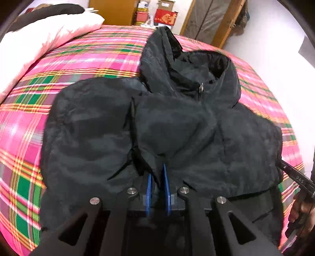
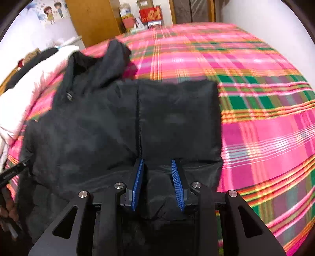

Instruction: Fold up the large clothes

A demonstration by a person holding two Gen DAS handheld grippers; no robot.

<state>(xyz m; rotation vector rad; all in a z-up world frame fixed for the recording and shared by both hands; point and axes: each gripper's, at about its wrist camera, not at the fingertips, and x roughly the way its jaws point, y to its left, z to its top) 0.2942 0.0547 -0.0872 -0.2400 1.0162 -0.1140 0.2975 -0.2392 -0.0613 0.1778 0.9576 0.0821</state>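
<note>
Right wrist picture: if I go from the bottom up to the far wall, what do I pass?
Right gripper pinching the black jacket → its hood → pink plaid blanket → red box by the far wall.

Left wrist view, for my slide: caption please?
Left gripper pinching the black hooded jacket on a plaid bedspread.

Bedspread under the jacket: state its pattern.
Pink plaid bedspread with green and orange stripes; clearest in the right wrist view.

"DAS" on right tongs (image 1: 300,180)
</note>
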